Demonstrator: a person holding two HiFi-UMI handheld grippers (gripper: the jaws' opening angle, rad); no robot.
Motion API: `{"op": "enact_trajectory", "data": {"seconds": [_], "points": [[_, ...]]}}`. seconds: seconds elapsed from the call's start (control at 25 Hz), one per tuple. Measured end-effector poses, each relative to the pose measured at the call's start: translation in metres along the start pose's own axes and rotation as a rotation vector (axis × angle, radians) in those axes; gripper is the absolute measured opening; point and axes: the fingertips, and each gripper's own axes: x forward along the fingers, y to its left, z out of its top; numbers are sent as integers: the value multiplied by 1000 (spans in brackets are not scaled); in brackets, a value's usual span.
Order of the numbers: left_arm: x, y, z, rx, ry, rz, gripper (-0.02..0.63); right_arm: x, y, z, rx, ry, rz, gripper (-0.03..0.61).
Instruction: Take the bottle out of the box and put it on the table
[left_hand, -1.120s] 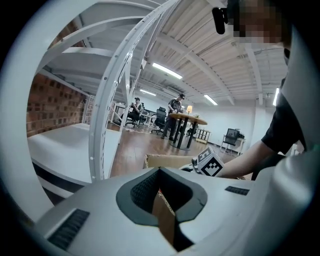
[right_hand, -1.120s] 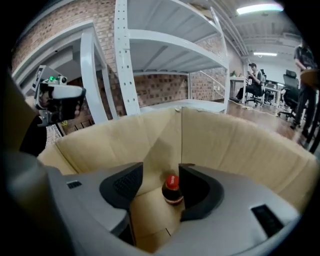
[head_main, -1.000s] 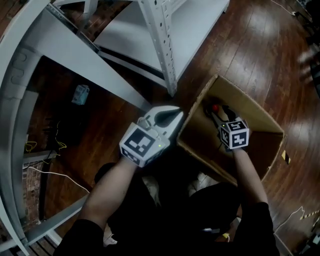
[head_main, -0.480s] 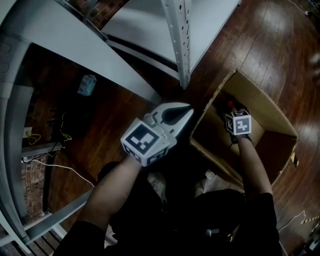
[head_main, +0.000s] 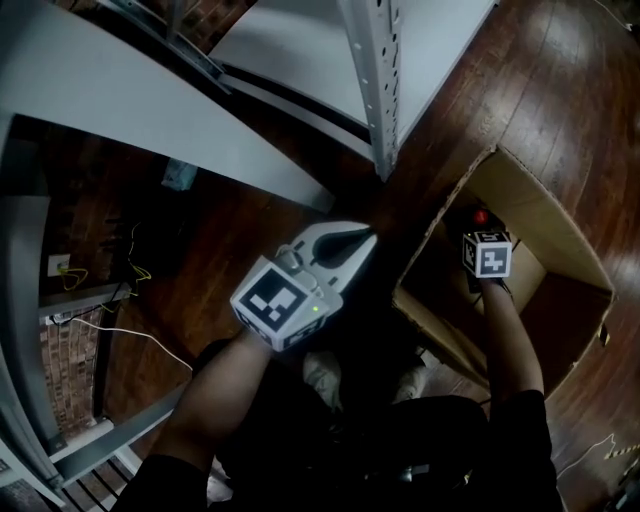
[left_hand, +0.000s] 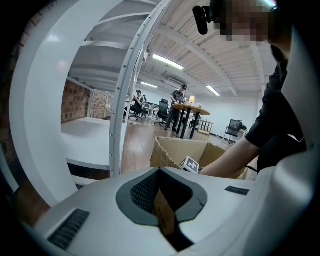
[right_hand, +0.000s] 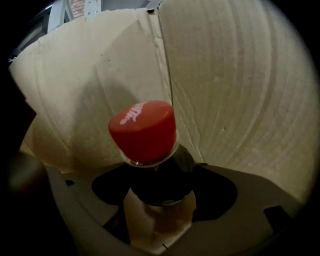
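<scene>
An open cardboard box (head_main: 437, 228) stands on the wooden floor at the right of the head view. A dark bottle with a red cap (head_main: 481, 215) stands upright in its far corner. My right gripper (head_main: 480, 232) reaches down into the box. In the right gripper view the bottle (right_hand: 145, 131) has its neck and shoulder between the jaws, which are closing; I see no pad pressing on it. My left gripper (head_main: 356, 240) hangs outside the box to its left, jaws together and nothing held. The left gripper view looks past the left gripper (left_hand: 162, 176) at the box (left_hand: 175, 149).
A white metal shelf upright (head_main: 385, 90) and its shelf board (head_main: 300, 40) stand just beyond the box. Loose cables (head_main: 100, 290) and a small blue object (head_main: 180, 172) lie on the floor at left. People stand by a round table (left_hand: 189, 108) far off.
My right gripper has sunk deeper into the box, down around the bottle's top. The left gripper has dropped a little and stays outside the box.
</scene>
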Motion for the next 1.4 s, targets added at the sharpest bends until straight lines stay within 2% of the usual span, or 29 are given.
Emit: {"op": "enact_trajectory", "data": {"seconds": [0.12,0.4,0.52,0.72,0.84,1.08,1.24,1.4], "points": [[-2,3,-6,1,17,7,5,4,-12,0,19,-12,-49,345],[1,5,-8,-10,14,2,5,0,-8,2,-34,-1,-46,332],[4,3,-8,-18,8,-17,5,-17,6,4,-52,-18,-25,325],[7,2,-7,-22,23,-20,5,-46,33,19,-148,-76,26,323],[17,0,1,-37,8,-25,5,-72,36,27,-142,-94,40,322],[37,-15,27,-38,-71,-86,5,-139,28,57,-148,-186,23,322],[45,-20,33,-48,-103,-107,5,-190,23,74,-112,-253,17,322],[45,-19,51,-70,-130,-89,5,-243,23,96,-84,-328,-5,322]]}}
